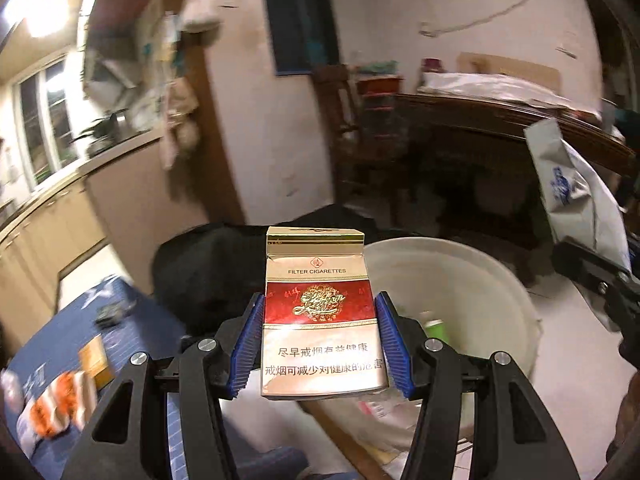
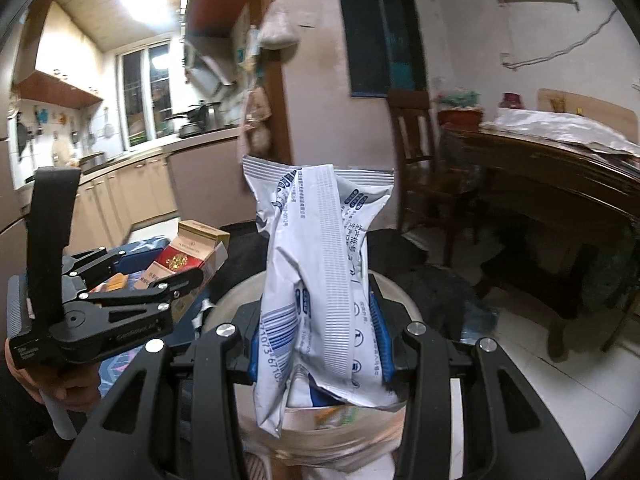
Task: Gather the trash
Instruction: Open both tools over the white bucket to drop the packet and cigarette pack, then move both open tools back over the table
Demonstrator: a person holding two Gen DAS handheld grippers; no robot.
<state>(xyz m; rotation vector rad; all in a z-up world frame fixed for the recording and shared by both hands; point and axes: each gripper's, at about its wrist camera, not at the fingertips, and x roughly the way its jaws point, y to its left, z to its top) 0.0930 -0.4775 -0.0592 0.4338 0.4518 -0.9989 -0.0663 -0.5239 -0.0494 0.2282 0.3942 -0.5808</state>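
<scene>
1. Here, in the left wrist view, the left tongs (image 1: pixel 320 340) are clamped on a cigarette pack (image 1: pixel 320 312); the blue pads (image 1: pixel 248 344) press on both of its long sides. The pack stands upright between them, its gold flip top above the tips and its red band level with them.
2. Just beyond and to the right of the left tongs sits a pale round bin (image 1: pixel 460 280), with a green item (image 1: pixel 434 326) and some paper scraps inside. To the left, below the tongs, lies a blue-covered bench (image 1: pixel 72 344) with blurred orange and white packets (image 1: pixel 60 404).
3. At the right edge, the right tongs (image 1: pixel 600 280) appear side-on, carrying a white wrapper (image 1: pixel 572 188) with blue print.
4. In the right wrist view, the right tongs (image 2: pixel 316 344) are closed on the white wrapper (image 2: pixel 316 264), which rises crumpled and tall above the tips, barcode at its lower left.
5. The bin (image 2: pixel 240 292) lies directly under and behind these tongs, mostly hidden by the wrapper.
6. To the left, a hand (image 2: pixel 60 384) grips the left tongs (image 2: pixel 180 280), which hold the cigarette pack (image 2: pixel 180 256) tilted over the blue bench (image 2: pixel 136 248).
</scene>
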